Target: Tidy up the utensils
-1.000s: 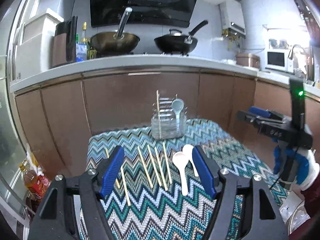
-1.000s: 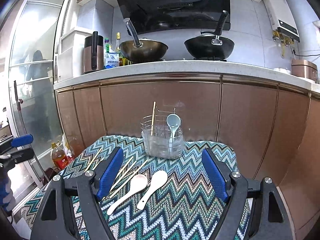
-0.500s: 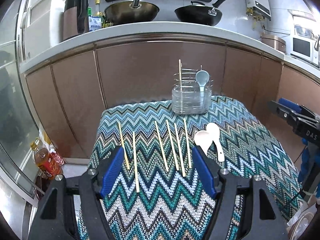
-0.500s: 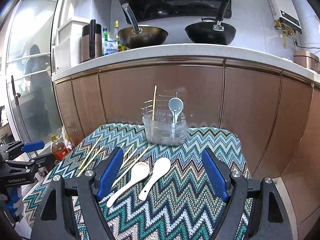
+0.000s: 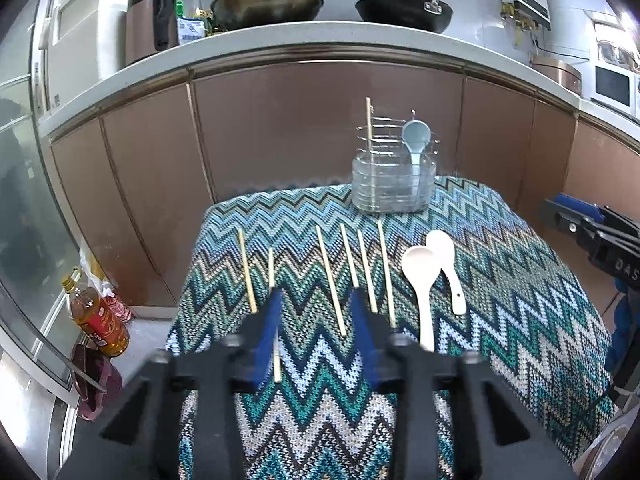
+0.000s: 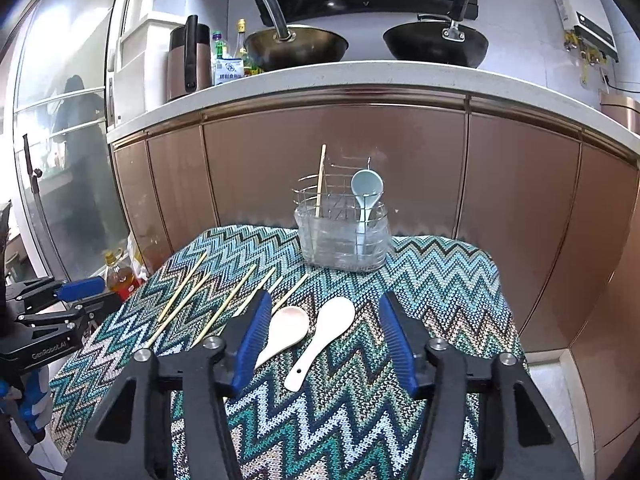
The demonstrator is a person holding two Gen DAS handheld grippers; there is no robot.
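Black tongs, blue ribbed pads

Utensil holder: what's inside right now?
The holder contains one chopstick standing on its left side and one blue spoon, bowl up, on its right. Its ribbed clear wall blurs the bottom, so their lower ends and anything small there cannot be seen.

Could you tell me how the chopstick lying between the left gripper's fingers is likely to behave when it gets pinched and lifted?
The chopstick looks thin, straight and wooden, so it is probably stiff and very light. Lying flat on the knitted cloth, it may be hard to get under. Its slim shaft could roll or pivot in the left gripper if pinched off-centre.
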